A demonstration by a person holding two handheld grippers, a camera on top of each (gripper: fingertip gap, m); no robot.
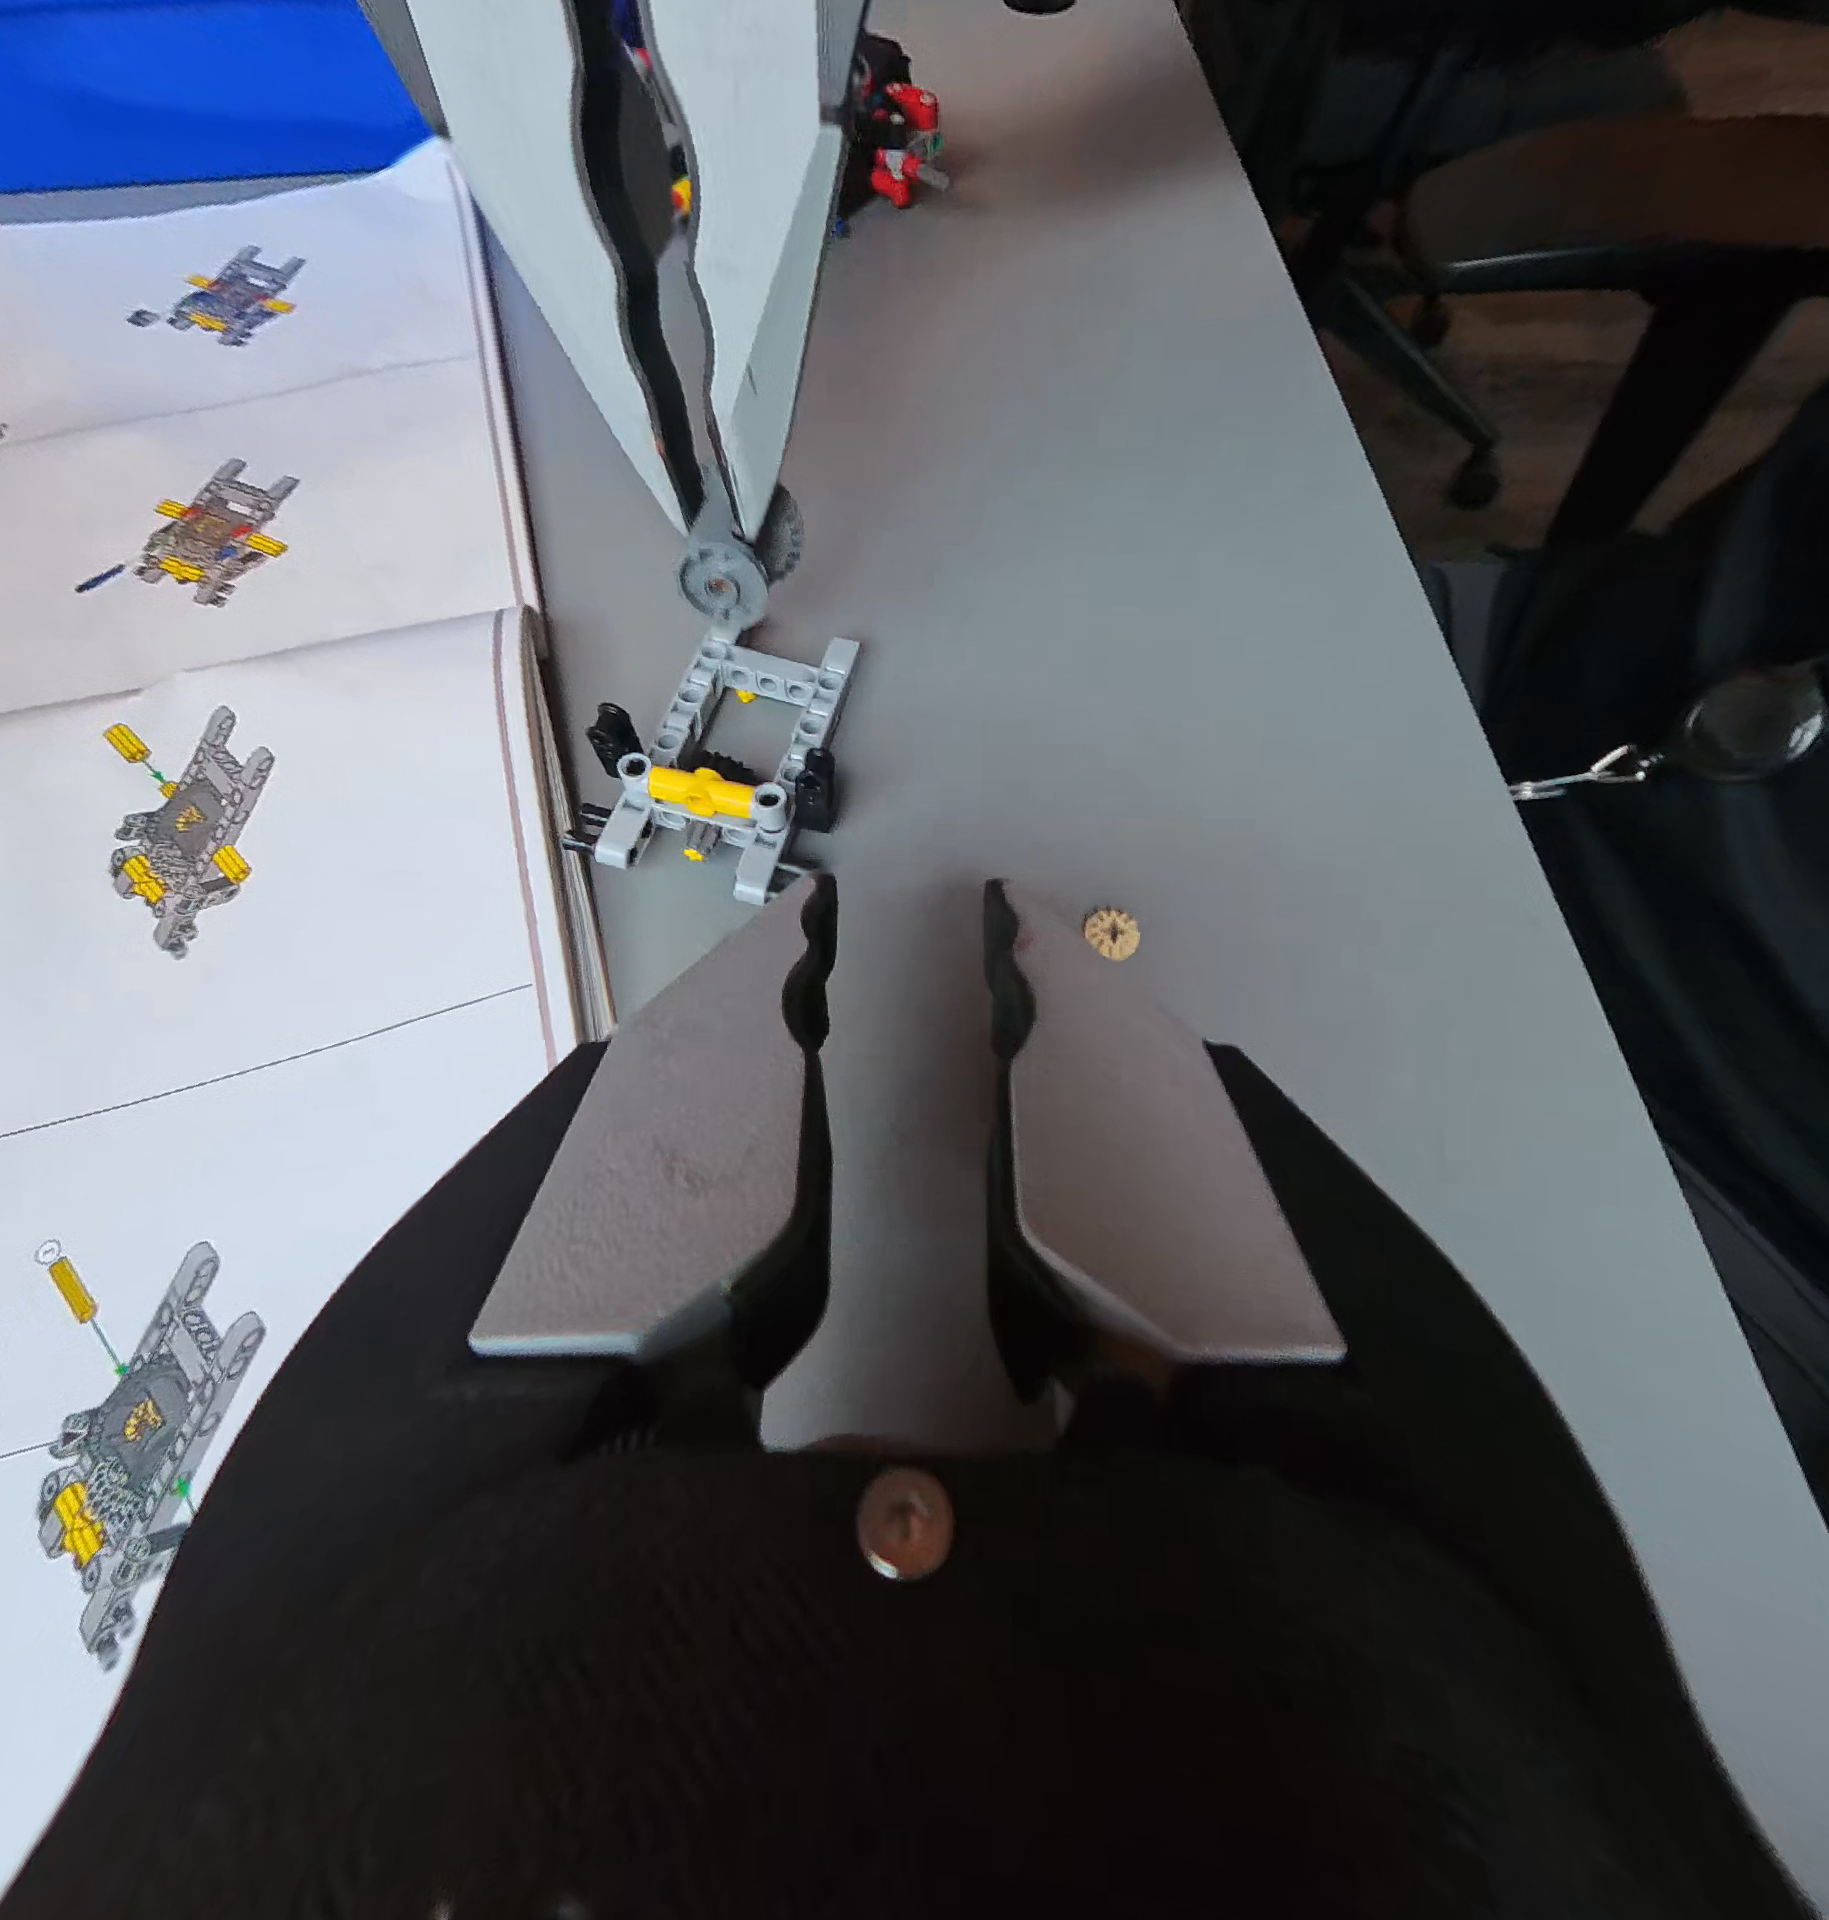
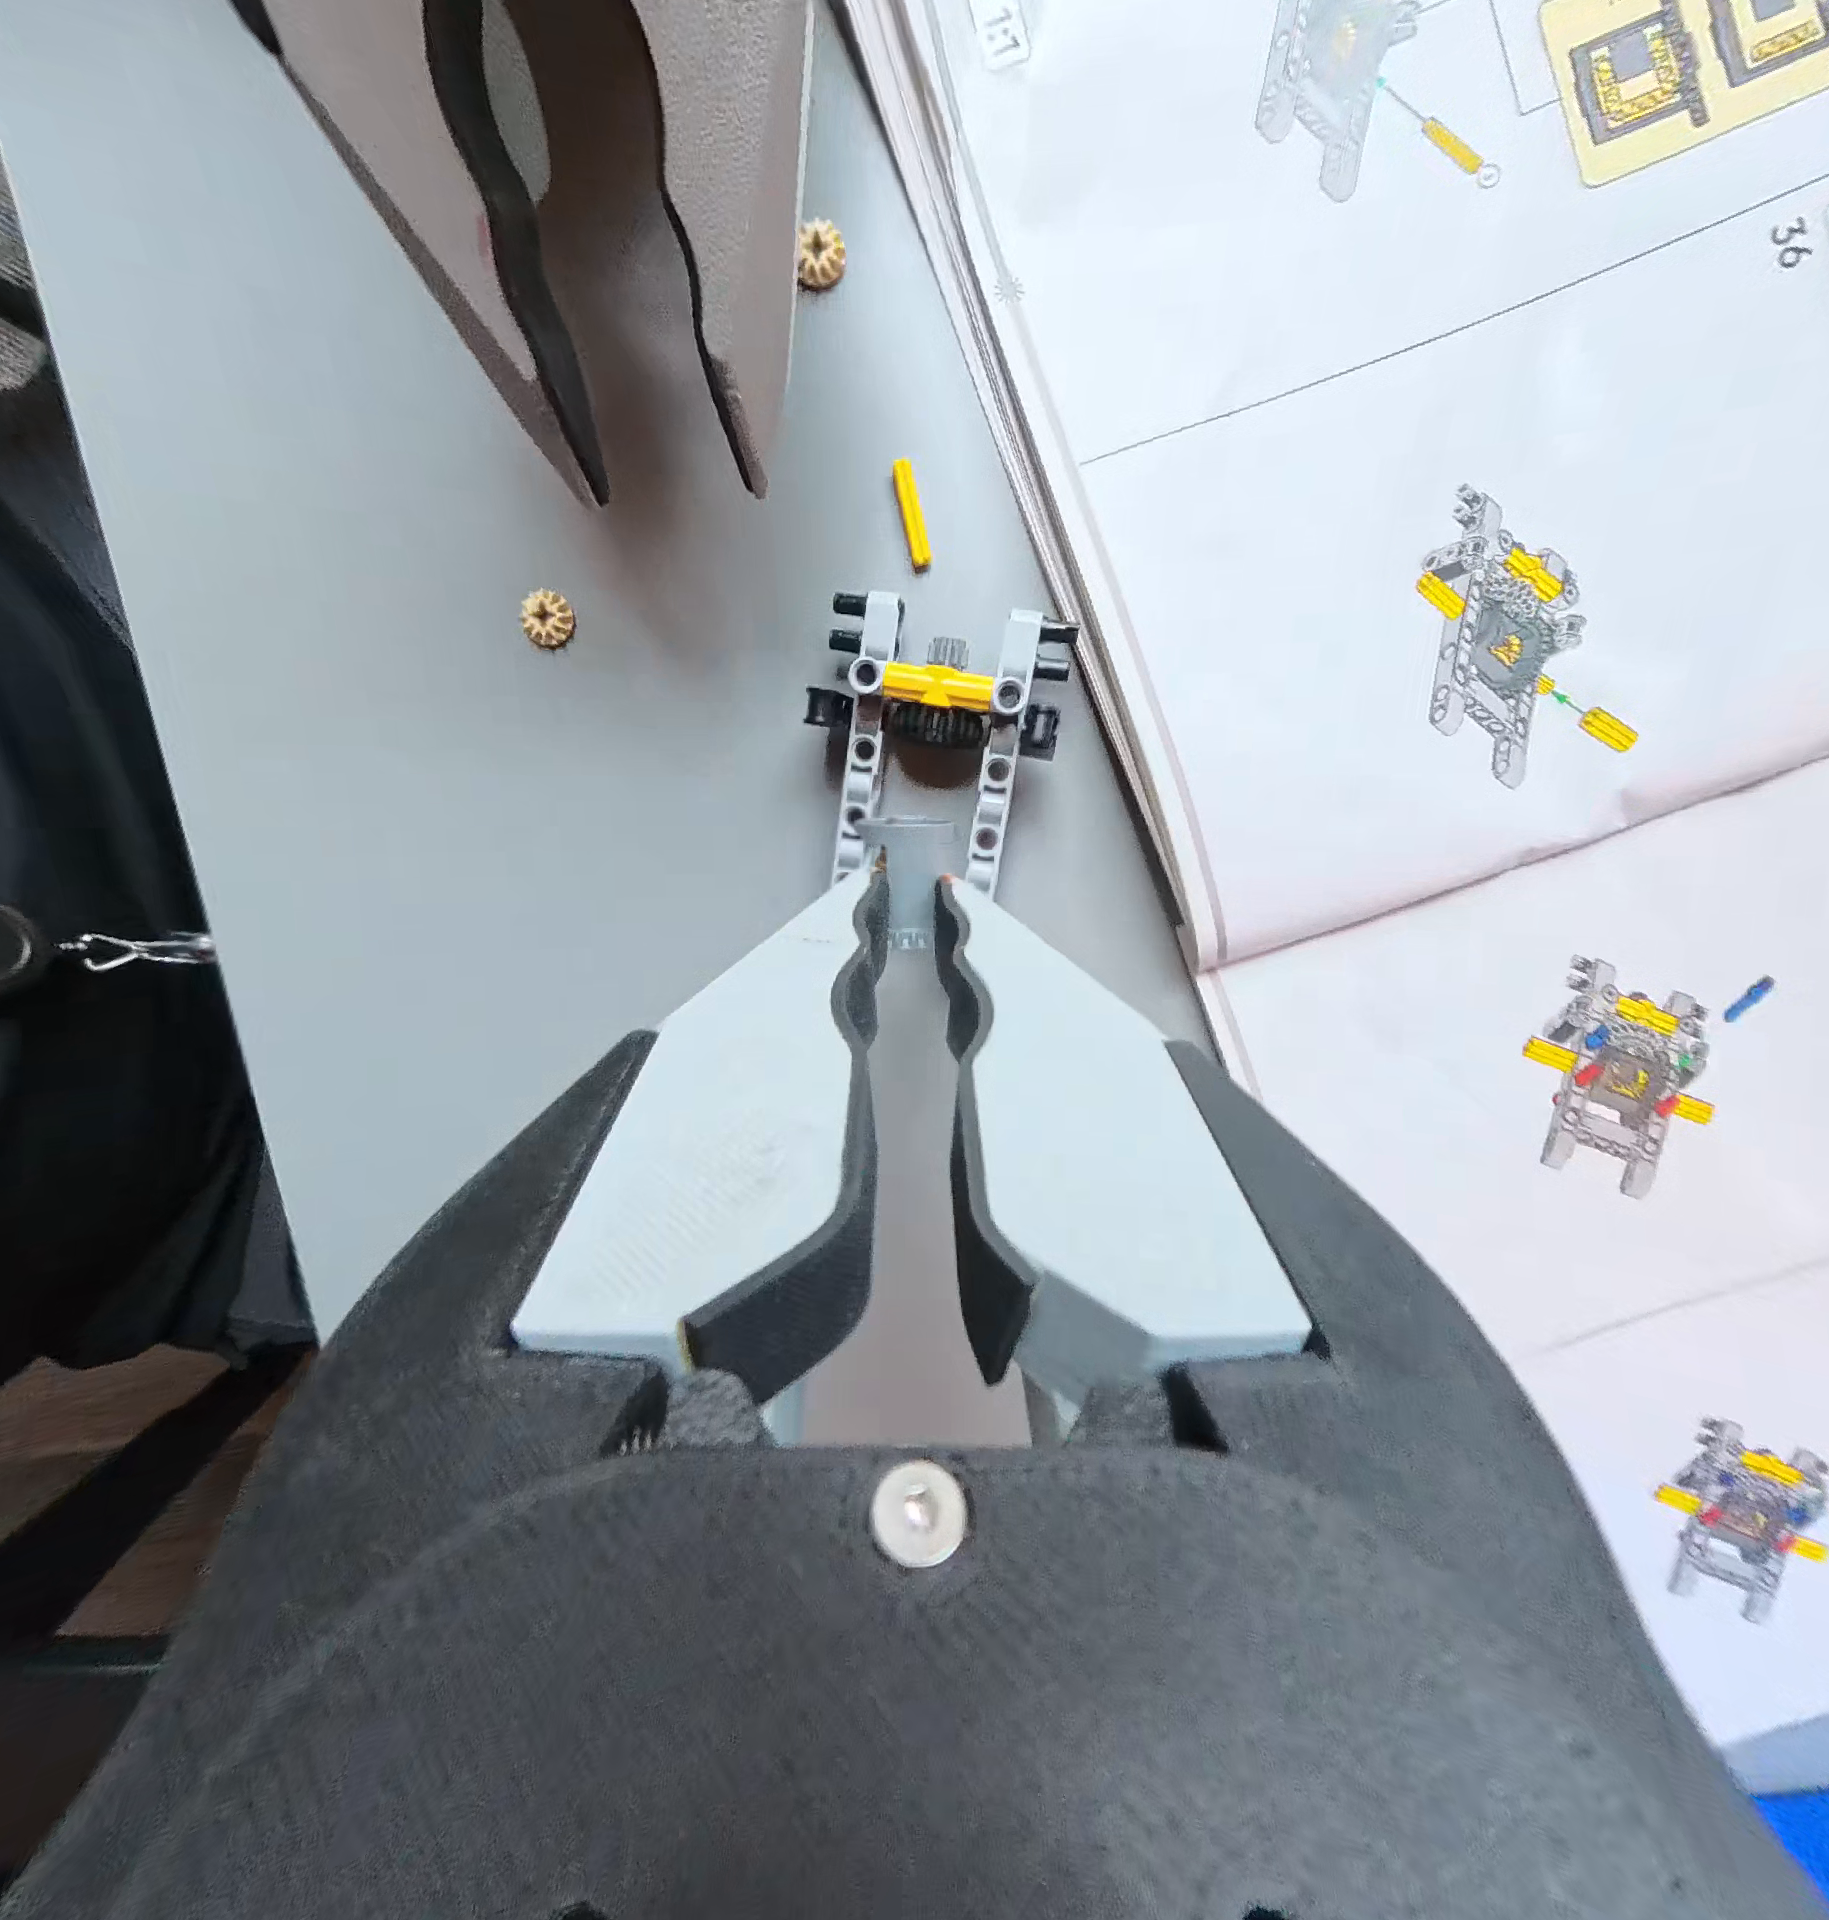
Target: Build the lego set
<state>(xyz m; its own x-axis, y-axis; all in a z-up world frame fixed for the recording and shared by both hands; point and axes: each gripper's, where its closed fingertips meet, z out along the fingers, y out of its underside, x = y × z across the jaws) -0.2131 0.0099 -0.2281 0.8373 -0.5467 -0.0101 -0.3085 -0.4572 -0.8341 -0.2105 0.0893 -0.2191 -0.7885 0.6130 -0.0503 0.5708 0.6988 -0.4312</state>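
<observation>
Right tongs carry a grey round piece to the open end of the lego frame

The right tongs (image 2: 907, 891) are clenched on a grey round piece (image 2: 908, 868), touching or just short of the grey frame (image 2: 931, 743), whose long axis runs straight ahead of them on the worktop (image 2: 390, 644) beside the instruction booklet (image 2: 1512, 623). The left tongs (image 1: 908, 902) are released and empty at the frame's far end; a tan gear (image 1: 1110, 932) lies beside them, a yellow axle (image 2: 911, 515) near the frame
</observation>
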